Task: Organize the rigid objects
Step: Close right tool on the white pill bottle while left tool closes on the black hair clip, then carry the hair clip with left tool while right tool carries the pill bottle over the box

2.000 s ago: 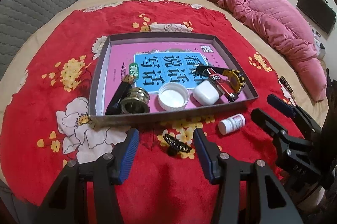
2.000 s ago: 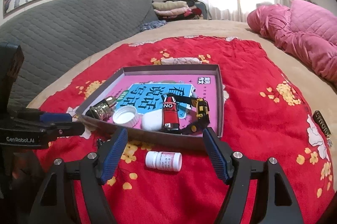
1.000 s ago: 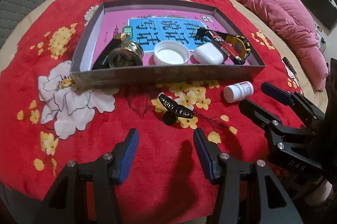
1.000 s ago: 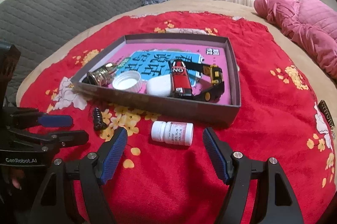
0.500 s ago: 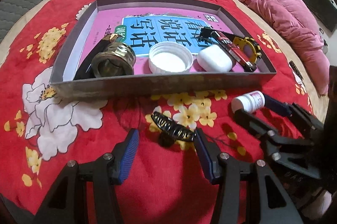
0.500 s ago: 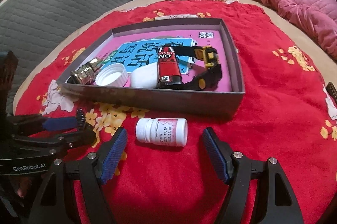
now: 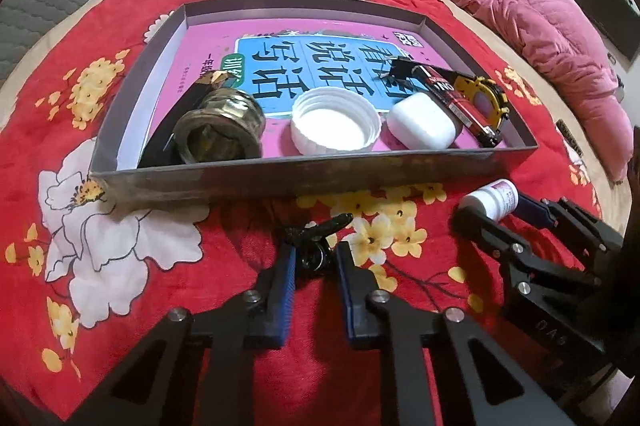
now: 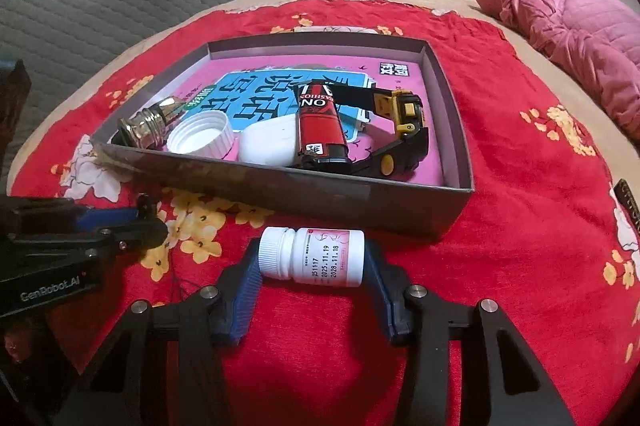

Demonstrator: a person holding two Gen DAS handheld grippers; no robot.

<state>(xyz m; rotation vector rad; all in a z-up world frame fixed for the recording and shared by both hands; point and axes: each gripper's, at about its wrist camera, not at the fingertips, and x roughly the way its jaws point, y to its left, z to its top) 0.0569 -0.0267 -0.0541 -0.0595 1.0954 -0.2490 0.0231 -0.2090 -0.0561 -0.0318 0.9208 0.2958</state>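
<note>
A: Status, left to right?

B: Gray tray (image 7: 312, 178) on the red floral blanket (image 7: 120, 266). Already inside: brass fitting (image 7: 218, 132), white cap (image 7: 335, 128), white case (image 7: 422, 126), red lighter (image 8: 320, 122), yellow-black tape measure (image 8: 404, 114). All laid on a pink book cover lining the tray floor.

A: Still outside?

B: Two items, both in front of the near wall. Black hair clip (image 7: 316, 238) is pinched by the left gripper (image 7: 314, 258); jaws have just been closed, pads pressed on its lower end. Clip's tip is seen poking out toward the tray.

A: Lifted?

B: Can't be confirmed; contact with the blanket is hidden behind the fingers. Probably not yet raised.

A: Right side?

B: White pill bottle (image 8: 312, 258) lying on its side, cap to the left, spanned end to end by the right gripper (image 8: 312, 266). Jaws have just been closing; pads are seen against cap and base, so it is judged grasped.

A: Progress?

B: Most of it done. Two lifts over the near wall and two releases are left. Clear floor space is seen at the tray's far half.
</note>
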